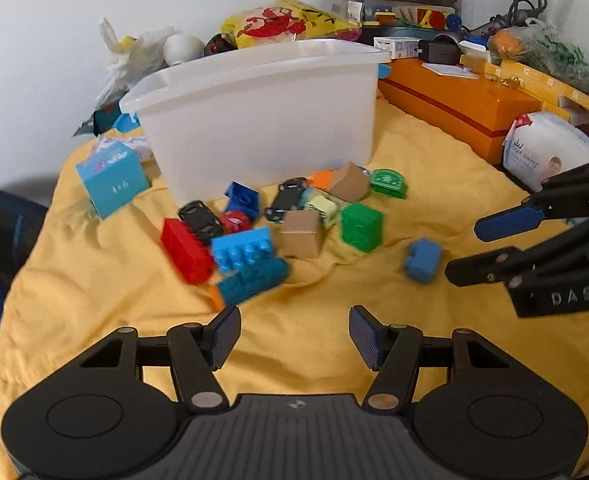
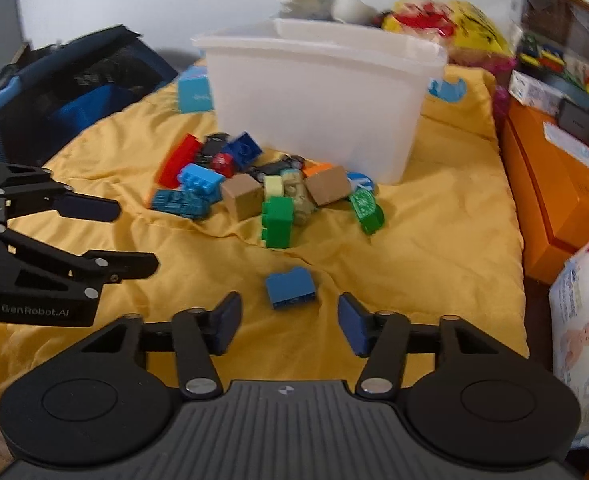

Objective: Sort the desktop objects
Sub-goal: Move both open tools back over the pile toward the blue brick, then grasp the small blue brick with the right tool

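A heap of toys lies on the yellow cloth [image 1: 334,320] in front of a white plastic bin [image 1: 254,112]: a red brick [image 1: 184,254], a light blue brick [image 1: 242,250], a green block [image 1: 360,226], cardboard cubes [image 1: 300,234] and a black toy car [image 1: 200,220]. One small blue block [image 2: 290,288] lies apart from the heap, just ahead of my right gripper [image 2: 288,316] and between its fingertips, with gaps on both sides. My left gripper [image 1: 294,332] stands open over bare cloth, short of a teal brick [image 1: 254,280].
An orange box [image 1: 454,108] and a white tissue pack [image 1: 546,152] line the right side. A turquoise box [image 1: 112,184] sits left of the bin. A dark bag [image 2: 74,88] stands off the cloth's left edge. Bags and cases are stacked behind the bin.
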